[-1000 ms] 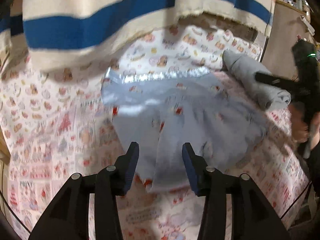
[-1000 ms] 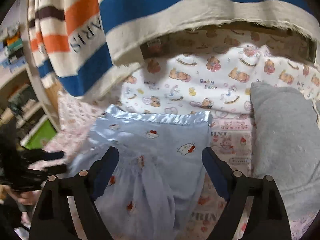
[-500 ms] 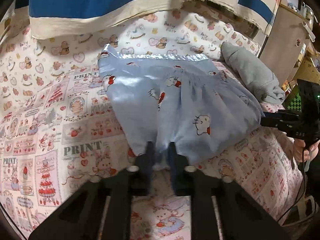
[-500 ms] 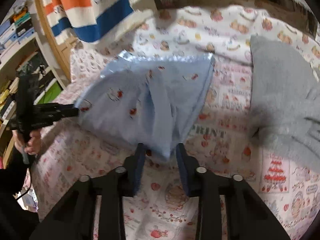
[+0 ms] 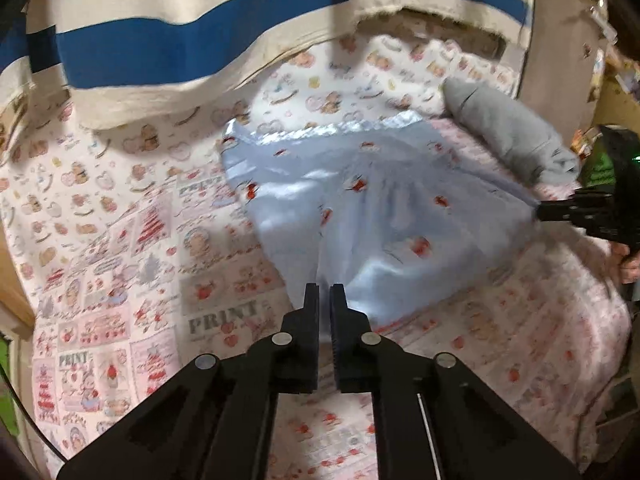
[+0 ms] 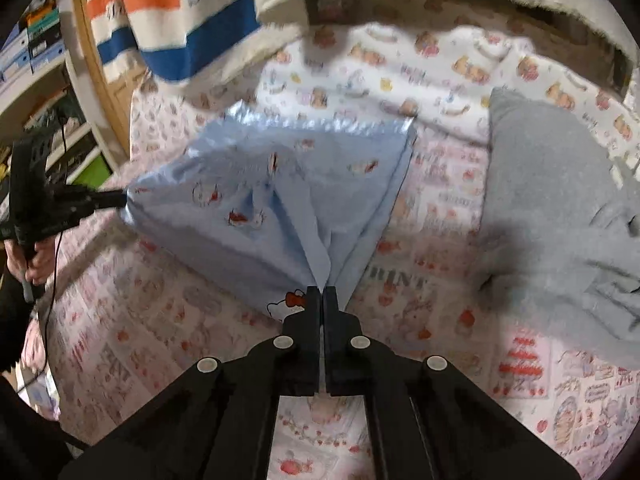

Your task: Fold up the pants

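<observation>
Light blue pants (image 5: 380, 208) with a shiny waistband and small cartoon prints lie spread on the patterned bed sheet (image 5: 120, 260). My left gripper (image 5: 324, 292) is shut on the near corner of the cloth. My right gripper (image 6: 322, 292) pinches the other near corner of the pants (image 6: 280, 200), its jaws closing tight with fabric between them. The fabric fans out from each pinch towards the waistband. Each view also shows the other hand's tool: the right gripper (image 5: 538, 210) at the pants' right edge and the left gripper (image 6: 120, 200) at their left edge.
A folded grey garment (image 6: 552, 200) lies on the bed to the right of the pants. A striped blue, white and orange cloth (image 5: 160, 40) hangs over the far side. Shelves (image 6: 40, 60) stand at the left, where a hand (image 6: 32, 264) grips the other tool.
Both grippers went from open above the pants to closed on their near corners. The right one came down to the cloth, and the fabric now pulls taut between the two.
</observation>
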Tool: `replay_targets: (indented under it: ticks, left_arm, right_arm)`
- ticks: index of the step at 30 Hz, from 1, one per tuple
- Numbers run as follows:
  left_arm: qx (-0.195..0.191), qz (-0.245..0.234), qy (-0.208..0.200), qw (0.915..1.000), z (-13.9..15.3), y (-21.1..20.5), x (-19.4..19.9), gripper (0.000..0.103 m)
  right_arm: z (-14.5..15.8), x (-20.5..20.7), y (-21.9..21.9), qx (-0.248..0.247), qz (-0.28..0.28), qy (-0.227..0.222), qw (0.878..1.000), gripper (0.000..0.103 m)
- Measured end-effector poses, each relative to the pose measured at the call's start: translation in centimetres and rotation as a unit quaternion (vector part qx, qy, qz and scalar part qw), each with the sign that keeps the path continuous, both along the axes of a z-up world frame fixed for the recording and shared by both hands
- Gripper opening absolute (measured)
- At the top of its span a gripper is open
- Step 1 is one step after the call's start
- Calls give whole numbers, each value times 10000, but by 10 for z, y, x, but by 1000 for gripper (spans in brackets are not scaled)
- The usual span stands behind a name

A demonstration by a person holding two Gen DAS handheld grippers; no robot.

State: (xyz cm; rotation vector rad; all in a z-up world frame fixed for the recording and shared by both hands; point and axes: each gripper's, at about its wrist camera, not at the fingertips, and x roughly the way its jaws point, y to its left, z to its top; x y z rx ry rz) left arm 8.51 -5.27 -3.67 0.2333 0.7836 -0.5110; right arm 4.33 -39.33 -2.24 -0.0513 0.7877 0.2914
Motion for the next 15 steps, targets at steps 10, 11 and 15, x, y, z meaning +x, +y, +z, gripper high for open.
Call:
replay_targets:
  ticks: [10,11,15]
  left_arm:
    - [-312,390,-120,9987,13,24,-18,32]
    - [-325,402,-165,9985,15,23,-22,38]
    - [-119,233,-412,9988,22,10,-36,78]
  right_arm:
    - [28,-32,-3,-237,-208,-1129,9931,63]
    - [32,-35,0,-262,-149,-1230,9919,63]
    - [40,-41,20,-464,234,-1413,9886,63]
